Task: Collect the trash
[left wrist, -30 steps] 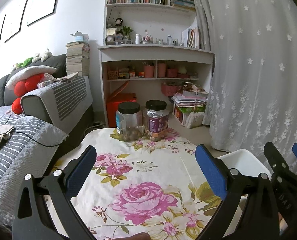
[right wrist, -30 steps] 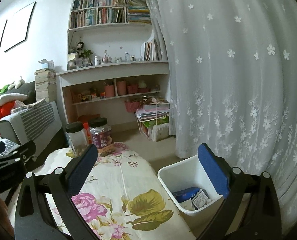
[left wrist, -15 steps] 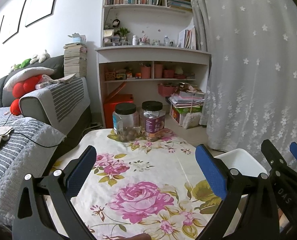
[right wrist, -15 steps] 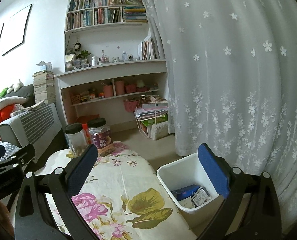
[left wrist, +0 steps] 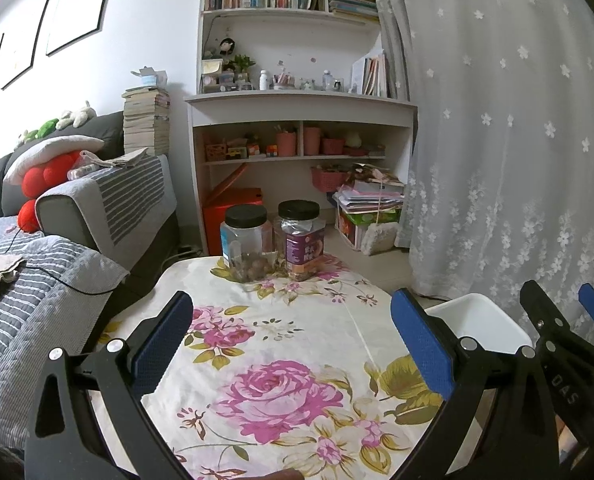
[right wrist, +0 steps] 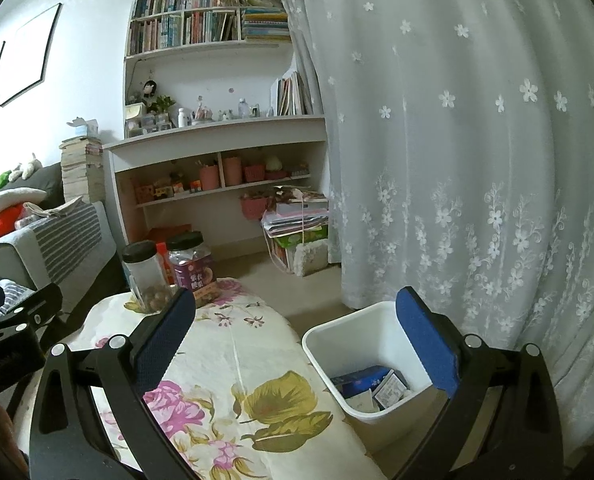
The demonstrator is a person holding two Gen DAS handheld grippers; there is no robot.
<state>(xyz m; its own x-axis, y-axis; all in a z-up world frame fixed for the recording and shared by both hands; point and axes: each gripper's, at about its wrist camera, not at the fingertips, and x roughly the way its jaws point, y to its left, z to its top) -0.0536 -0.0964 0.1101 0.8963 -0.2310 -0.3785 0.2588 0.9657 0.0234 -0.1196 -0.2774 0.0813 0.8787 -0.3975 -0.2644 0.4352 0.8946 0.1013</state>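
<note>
The white bin (right wrist: 361, 340) has edged leftward; right hand-held gripper (right wrist: 297, 344) hovers above it, spread wide, empty.

"DAS" legible on right gripper (left wrist: 565, 312); jar (left wrist: 300, 240) label unreadable.

A white, open-topped plastic bin (right wrist: 361, 344) stands upright on the floor just right of the tabletop's near edge, holding a blue box (right wrist: 357, 380) and a few flat paper packets (right wrist: 391, 390) at its bottom.
</note>
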